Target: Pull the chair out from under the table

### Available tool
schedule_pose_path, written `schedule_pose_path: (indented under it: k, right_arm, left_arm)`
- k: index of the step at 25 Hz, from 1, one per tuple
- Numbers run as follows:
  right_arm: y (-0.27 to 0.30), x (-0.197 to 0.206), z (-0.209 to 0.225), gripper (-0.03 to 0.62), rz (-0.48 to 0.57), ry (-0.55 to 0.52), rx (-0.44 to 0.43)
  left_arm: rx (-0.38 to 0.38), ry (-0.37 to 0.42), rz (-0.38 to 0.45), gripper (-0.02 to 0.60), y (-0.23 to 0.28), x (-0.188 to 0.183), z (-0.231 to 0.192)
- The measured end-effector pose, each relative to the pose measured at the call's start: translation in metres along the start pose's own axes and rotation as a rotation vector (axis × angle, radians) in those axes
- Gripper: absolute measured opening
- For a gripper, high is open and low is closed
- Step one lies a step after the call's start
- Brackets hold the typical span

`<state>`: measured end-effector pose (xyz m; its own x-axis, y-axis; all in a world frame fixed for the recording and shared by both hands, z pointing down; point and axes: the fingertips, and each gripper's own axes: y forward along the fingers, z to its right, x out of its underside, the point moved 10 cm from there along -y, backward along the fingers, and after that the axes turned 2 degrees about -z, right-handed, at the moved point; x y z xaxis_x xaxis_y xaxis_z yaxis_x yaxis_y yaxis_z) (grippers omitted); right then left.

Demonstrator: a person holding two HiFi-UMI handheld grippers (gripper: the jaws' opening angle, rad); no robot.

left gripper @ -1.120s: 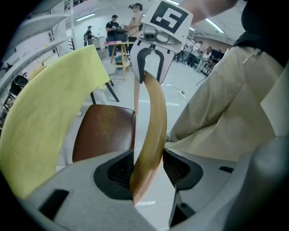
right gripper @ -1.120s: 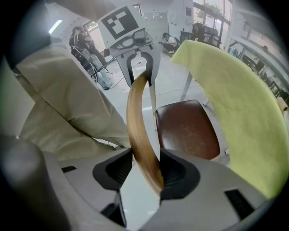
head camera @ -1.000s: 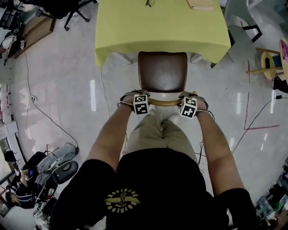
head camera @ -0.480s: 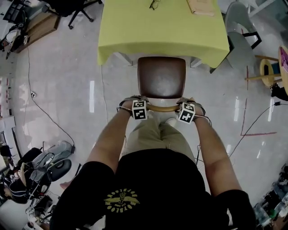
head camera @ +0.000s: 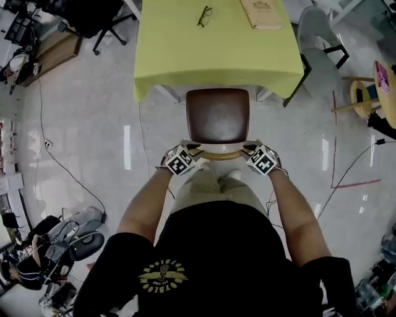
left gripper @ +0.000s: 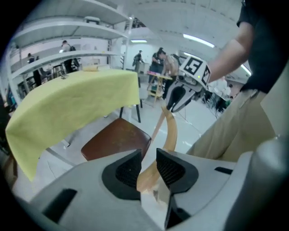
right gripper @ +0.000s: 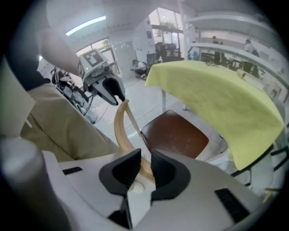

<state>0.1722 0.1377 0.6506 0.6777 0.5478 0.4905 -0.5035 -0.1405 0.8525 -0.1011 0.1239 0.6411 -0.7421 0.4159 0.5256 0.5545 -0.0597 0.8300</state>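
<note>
The chair has a brown seat [head camera: 218, 116] and a curved pale wooden backrest rail [head camera: 221, 155]. Its far edge lies at the hem of the yellow-clothed table [head camera: 216, 56]. My left gripper [head camera: 193, 150] is on the rail's left end and my right gripper [head camera: 249, 150] on its right end. In the left gripper view the left gripper's [left gripper: 149, 167] jaws are closing, with the rail [left gripper: 169, 131] pinched between the pads. In the right gripper view the rail [right gripper: 119, 128] runs between the right gripper's [right gripper: 145, 168] closing pads, which press on it.
Glasses [head camera: 205, 15] and a tan booklet [head camera: 260, 12] lie on the table. A grey chair [head camera: 322, 52] stands at its right corner and a black office chair [head camera: 93, 15] to its left. The person's legs [head camera: 216, 189] are right behind the backrest. Cables cross the floor.
Both grippers have rolled and lifted a little at the ends of the backrest rail. Their marker cubes now face differently. The chair stays at the table's edge.
</note>
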Motion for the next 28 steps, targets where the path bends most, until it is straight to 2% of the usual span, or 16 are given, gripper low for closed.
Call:
schedule_pose_path:
  k: [3,6,9,11,19,28]
  right_arm:
    - [-0.023,-0.001,0.007,0.021,0.126,0.118,0.07]
    - [-0.043,-0.006,0.008,0.011,0.235,0.181,0.118]
    - [-0.063,-0.015,0.007,0.011,0.328,0.211,0.154]
    - [-0.076,-0.019,0.007,0.011,0.386,0.232,0.175]
    - [-0.118,-0.026,0.004,0.011,0.563,0.288,0.244]
    - [-0.181,-0.052,0.002,0.011,0.741,0.287,0.328]
  left_arm:
    - [-0.071,-0.106,0.124,0.071,-0.016,-0.011,0.0]
    - [-0.16,-0.198,0.232,0.019,-0.032,-0.02,-0.004]
    - [-0.23,-0.282,0.342,0.009,-0.053,-0.034,-0.008]
    - [-0.266,-0.311,0.394,0.009,-0.064,-0.043,-0.009]
    - [-0.391,-0.348,0.531,0.009,-0.104,-0.069,-0.008]
    - [-0.479,-0.294,0.712,0.009,-0.167,-0.112,0.002]
